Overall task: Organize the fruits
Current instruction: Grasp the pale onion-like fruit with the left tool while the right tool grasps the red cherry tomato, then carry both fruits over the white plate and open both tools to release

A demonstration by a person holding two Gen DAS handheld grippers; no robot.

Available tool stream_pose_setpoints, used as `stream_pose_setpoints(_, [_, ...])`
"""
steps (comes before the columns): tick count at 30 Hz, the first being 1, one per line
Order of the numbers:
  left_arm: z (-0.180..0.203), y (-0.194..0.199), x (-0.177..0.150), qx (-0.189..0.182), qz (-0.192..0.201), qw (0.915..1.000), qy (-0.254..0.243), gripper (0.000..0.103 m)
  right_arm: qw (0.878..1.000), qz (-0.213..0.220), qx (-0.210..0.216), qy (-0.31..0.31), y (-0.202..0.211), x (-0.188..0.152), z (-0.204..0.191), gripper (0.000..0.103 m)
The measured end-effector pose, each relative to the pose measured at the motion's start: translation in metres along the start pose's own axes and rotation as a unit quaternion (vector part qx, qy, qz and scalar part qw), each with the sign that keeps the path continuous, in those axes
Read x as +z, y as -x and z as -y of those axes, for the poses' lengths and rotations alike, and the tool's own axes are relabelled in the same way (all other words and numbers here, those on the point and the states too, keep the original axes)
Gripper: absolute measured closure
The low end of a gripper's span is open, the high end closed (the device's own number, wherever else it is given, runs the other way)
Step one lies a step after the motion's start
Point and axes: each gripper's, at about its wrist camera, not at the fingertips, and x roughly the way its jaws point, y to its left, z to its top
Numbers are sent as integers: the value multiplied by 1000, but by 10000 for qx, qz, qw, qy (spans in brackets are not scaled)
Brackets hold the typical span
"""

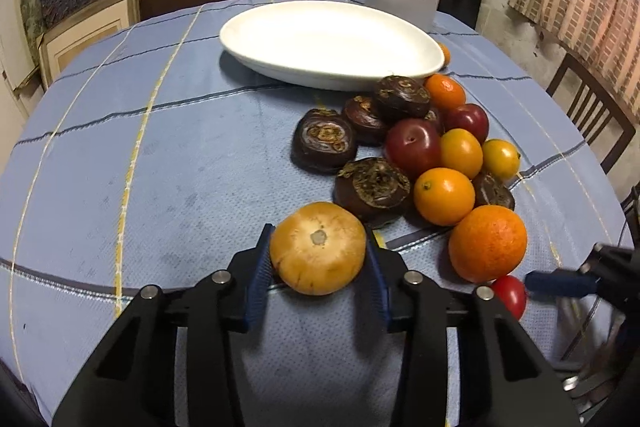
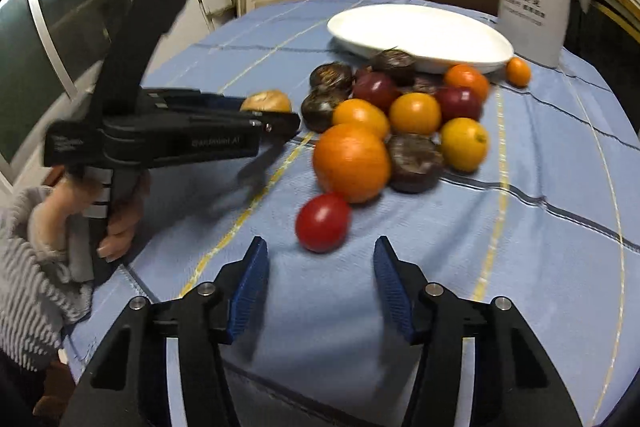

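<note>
L gripper (image 1: 318, 259) tight on tan fruit (image 1: 318, 247); R gripper (image 2: 320, 267) agape.

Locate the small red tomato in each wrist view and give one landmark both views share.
Left wrist view: the red tomato sits low on the right, just below the big orange.
Right wrist view: the red tomato lies centre, just ahead of the right gripper, below the big orange.
Shared landmark: the white plate.
</note>
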Motion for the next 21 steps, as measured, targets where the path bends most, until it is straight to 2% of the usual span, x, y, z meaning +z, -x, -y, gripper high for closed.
stream_pose_setpoints(2, [-6,3,0,-20,21,9999,114,62,9999,-7,-8,-118,-3,3,1,57])
stream_pose_setpoints(5, [-11,4,1,-88,26,9997,223,62,9998,-54,-140,-156,-10,10,1,62])
stream_pose_setpoints(6, [-11,4,1,-89,21,9997,223,62,9997,-49,-174,-146,-11,11,1,65])
stream_pose_setpoints(7, [-11,2,1,-76,-3,9998,205,62,9998,-43,-165,-125,-12,12,0,73])
stream_pose_setpoints(11, [-8,2,1,-130,-3,9998,149,62,10000,-5,-63,-47,-5,8,-1,74])
stream_pose_setpoints(14, [-9,15,10,-241,172,9992,261,62,9999,150,66,-15,16,10,5,74])
stream_pose_setpoints(16, [-10,24,30,-289,300,9988,272,62,9991,424,0,-31,42,27,16,74])
stream_pose_setpoints(18, [-12,28,52,-138,430,9986,283,62,9966,794,-163,-127,65,57,33,74])
stream_pose_setpoints(21, [-17,24,92,-283,537,9970,475,62,9929,1100,-315,-326,71,96,56,74])
